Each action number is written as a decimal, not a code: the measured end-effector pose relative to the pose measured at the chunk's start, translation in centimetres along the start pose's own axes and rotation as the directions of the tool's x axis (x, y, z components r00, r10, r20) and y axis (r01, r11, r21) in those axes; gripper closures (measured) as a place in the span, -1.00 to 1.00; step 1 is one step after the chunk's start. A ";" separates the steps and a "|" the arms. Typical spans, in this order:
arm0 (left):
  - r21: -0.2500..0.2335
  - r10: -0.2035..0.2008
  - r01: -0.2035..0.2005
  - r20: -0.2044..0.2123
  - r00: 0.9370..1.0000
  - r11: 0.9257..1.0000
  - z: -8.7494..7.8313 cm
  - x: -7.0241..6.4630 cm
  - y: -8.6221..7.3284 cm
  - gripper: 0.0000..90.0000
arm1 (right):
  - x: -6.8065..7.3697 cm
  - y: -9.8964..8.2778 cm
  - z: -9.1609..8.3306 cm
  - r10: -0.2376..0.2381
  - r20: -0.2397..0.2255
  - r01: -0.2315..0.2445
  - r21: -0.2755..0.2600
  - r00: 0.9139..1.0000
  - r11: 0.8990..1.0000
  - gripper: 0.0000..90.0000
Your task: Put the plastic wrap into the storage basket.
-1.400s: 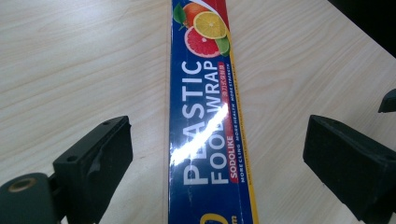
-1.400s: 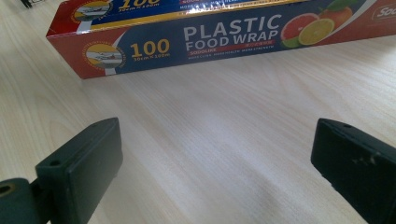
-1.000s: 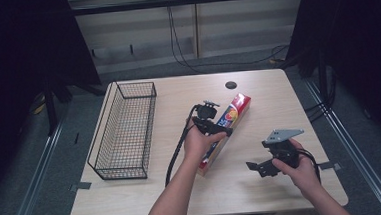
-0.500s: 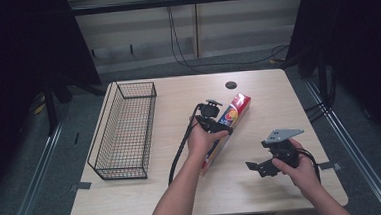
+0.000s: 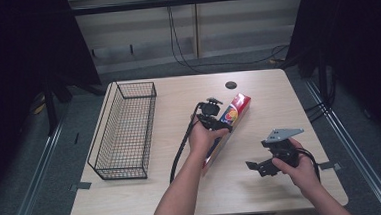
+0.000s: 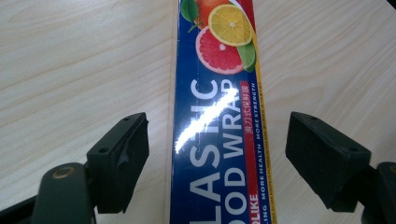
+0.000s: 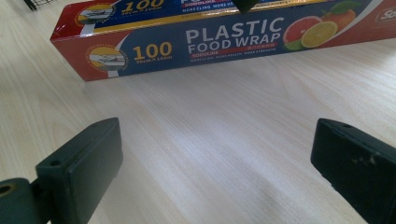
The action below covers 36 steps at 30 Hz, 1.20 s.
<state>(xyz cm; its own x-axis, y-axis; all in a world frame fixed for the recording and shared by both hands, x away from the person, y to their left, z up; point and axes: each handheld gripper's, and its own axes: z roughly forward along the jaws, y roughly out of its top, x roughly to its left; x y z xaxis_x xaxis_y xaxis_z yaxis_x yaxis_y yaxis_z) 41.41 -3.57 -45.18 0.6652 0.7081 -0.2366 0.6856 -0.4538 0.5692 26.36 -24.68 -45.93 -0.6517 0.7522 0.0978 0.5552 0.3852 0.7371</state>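
One box of plastic food wrap (image 5: 228,125) is lying flat near the middle of the table (image 5: 257,86), running diagonally, with its far red end pointing away from the person. One black wire basket (image 5: 124,131) is sitting well to the left of the box, and a small dark round hole (image 5: 231,85) is showing in the tabletop just beyond the box's far end.

The high view is giving the layout; the two gripper views are giving the print. In the left gripper view the box (image 6: 217,112) is showing a blue top face with white lettering, "PLASTIC FOOD WRAP", a red strip of small text, and cut citrus fruit at the far end. In the right gripper view the box (image 7: 210,35) is showing its long side — a red end panel with a round emblem, a yellow "100", and the same fruit picture.

Two grippers are being held. The left gripper (image 5: 214,117) is hovering over the box with its jaws spread wide, one on either side of the box and neither touching it. The right gripper (image 5: 258,166) is sitting right of the box and nearer the person, well apart from it — jaws gaping wide over bare wood.
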 end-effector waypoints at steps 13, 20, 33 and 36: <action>0.032 0.016 -0.016 -0.009 1.000 0.999 0.9 -0.2 0.3 -0.45 | -0.1 0.0 0.0 0.006 0.003 -0.006 0.002 1.000 1.000 -0.96; 0.037 0.005 -0.005 -0.015 1.000 0.999 1.1 -0.3 0.6 -0.37 | -0.2 0.0 -0.1 0.007 -0.003 -0.007 -0.002 1.000 1.000 -0.96; 0.051 0.017 -0.015 -0.032 0.999 0.999 2.1 -0.7 0.6 -0.30 | -0.2 0.1 -0.1 0.001 -0.002 -0.001 -0.007 1.000 1.000 -0.96; 0.062 0.032 -0.029 -0.035 0.999 0.998 2.2 -0.6 0.7 -0.25 | -0.2 0.1 -0.1 0.001 -0.003 -0.001 -0.004 1.000 1.000 -0.96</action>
<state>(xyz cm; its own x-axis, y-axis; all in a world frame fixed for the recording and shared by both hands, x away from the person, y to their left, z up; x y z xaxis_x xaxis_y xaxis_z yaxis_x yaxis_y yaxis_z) 42.14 -5.46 -46.39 0.6757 0.7121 -0.1907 0.6828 -0.5071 0.5259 26.50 -24.81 -45.82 -0.6525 0.7511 0.1005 0.5539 0.3822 0.7397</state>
